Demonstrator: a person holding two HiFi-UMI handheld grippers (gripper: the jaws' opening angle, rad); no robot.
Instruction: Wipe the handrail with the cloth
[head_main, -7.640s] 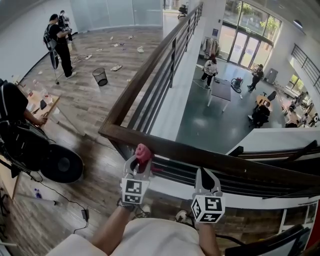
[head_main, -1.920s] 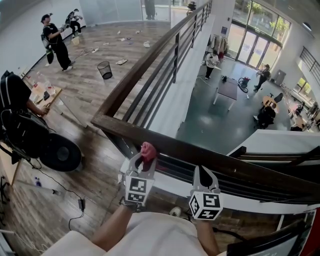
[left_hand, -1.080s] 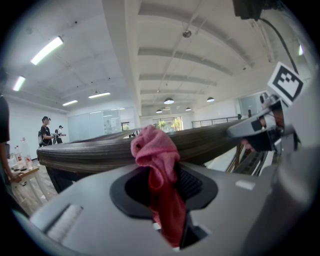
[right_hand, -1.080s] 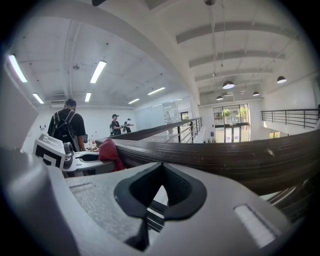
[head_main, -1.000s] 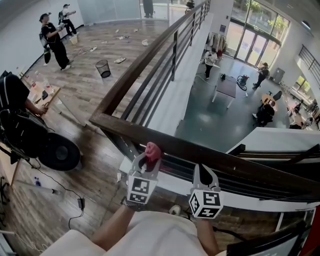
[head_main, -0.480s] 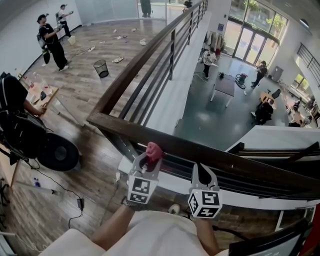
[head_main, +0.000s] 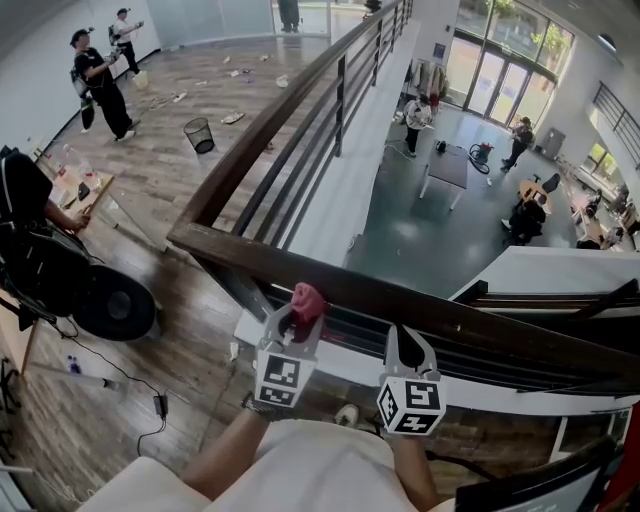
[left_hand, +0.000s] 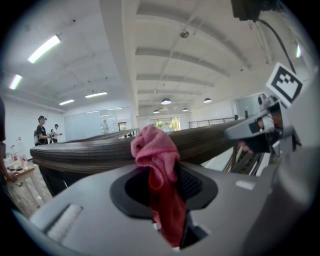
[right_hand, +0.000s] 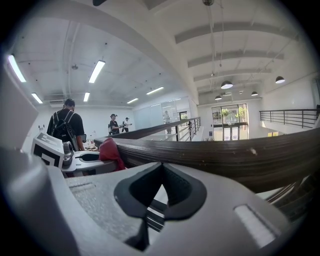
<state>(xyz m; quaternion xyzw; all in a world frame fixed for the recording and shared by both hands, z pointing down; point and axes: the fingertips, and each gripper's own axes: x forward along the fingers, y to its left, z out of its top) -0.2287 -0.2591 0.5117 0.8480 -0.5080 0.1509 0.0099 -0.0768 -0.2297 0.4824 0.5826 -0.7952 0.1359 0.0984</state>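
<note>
The dark wooden handrail (head_main: 400, 305) crosses the head view from a corner at the left to the right edge, and a second run leads away from me. My left gripper (head_main: 294, 320) is shut on a pink cloth (head_main: 306, 297), which sits bunched against the rail's near edge. In the left gripper view the cloth (left_hand: 156, 160) hangs out of the left gripper (left_hand: 161, 176) in front of the handrail (left_hand: 85, 152). My right gripper (head_main: 409, 340) hovers just below the rail to the right, shut and holding nothing. In the right gripper view the handrail (right_hand: 235, 152) runs above the right gripper (right_hand: 161, 172).
Beyond the rail is a drop to a lower floor (head_main: 430, 240) with people and desks. Dark metal bars (head_main: 300, 170) run under the rail. On my level, at the left, are a seated person (head_main: 25, 215), a round black base (head_main: 112, 300), a waste basket (head_main: 199, 134) and standing people (head_main: 95, 85).
The left gripper with the cloth has slid a little to the right along the rail, away from the corner. The right gripper has stayed shut below the rail.
</note>
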